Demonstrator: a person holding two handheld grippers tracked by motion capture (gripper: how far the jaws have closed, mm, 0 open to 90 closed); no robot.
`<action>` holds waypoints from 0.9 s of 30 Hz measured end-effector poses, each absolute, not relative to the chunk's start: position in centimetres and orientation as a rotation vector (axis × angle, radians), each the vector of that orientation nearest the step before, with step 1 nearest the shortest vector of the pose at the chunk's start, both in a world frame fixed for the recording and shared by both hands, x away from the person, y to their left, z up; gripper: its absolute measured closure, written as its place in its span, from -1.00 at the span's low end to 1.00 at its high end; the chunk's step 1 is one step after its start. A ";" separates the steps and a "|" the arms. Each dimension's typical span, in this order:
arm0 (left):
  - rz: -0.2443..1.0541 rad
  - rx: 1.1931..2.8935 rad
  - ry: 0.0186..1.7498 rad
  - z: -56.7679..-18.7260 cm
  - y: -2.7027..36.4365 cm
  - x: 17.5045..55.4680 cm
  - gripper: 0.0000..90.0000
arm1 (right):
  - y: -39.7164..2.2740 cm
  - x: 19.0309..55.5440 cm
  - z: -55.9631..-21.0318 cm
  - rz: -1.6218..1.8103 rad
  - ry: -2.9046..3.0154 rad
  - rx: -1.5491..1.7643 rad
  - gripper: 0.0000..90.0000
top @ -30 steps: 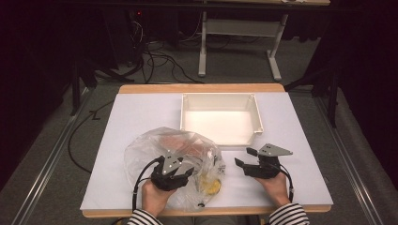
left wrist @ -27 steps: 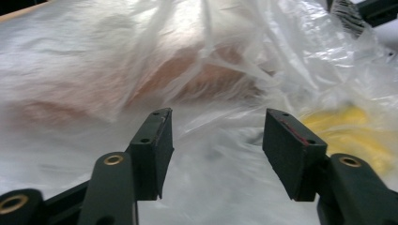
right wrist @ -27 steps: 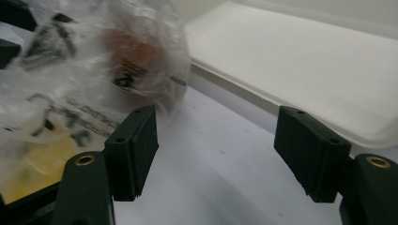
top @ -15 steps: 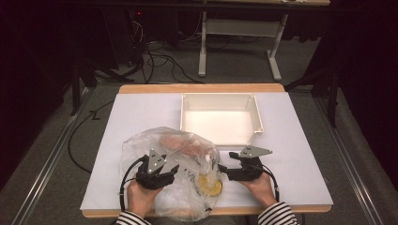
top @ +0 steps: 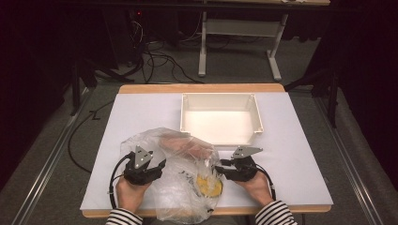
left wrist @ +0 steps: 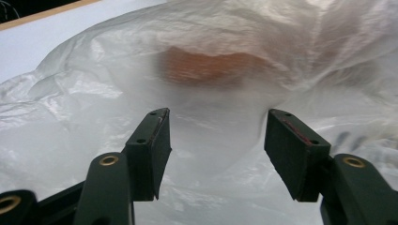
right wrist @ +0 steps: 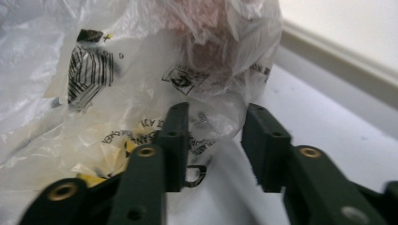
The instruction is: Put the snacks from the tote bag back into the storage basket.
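- Your left gripper [top: 149,169] sits at the left edge of the clear plastic bag [top: 180,180], on the near half of the white table [top: 141,112].
- Left gripper view: jaws spread, bag film [left wrist: 211,70] bulging right in front of them and between the tips. Can't tell whether the pads actually touch it; no pinch visible.
- Your right gripper [top: 224,169] is at the bag's right edge, pointing left into it.
- Right jaws have just been closing. Right gripper view shows them partly spread with a fold of printed film [right wrist: 206,122] between them, gap still visible beside the right-hand pad, so nothing clamped.
- Bag lies crumpled between your two hands, its near end hanging past the front table edge.
- Inside the bag: something orange-pink [top: 180,145] toward the far side, something yellow [top: 209,185] near your right gripper. Film blurs both, can't identify them.
- White tray [top: 256,115] stands beyond the bag, close to its far edge, just clear of it.
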State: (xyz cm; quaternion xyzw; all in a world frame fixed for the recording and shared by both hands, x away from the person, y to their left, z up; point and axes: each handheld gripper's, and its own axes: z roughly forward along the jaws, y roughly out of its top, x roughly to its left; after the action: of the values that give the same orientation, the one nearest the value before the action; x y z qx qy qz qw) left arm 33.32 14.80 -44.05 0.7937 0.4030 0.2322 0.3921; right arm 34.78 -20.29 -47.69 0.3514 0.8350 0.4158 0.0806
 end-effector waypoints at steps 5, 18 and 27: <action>0.589 2.022 1.029 -44.2 15.0 33.4 -0.07 | -20.2 34.9 -47.9 1.219 2.540 1.029 0.88; 0.596 2.028 0.985 -43.5 14.6 33.4 -0.10 | -21.8 34.5 -47.3 1.207 2.515 1.013 1.00; 0.608 2.015 0.961 -42.9 14.4 33.1 -0.13 | -24.1 34.2 -47.1 1.178 2.491 1.054 1.00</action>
State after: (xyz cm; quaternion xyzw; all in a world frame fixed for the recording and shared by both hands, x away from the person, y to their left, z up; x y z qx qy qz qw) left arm 33.05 14.41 -42.87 0.7973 0.3801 0.2405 0.4024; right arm 34.20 -24.10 -47.05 0.3558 0.8404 0.3975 0.0957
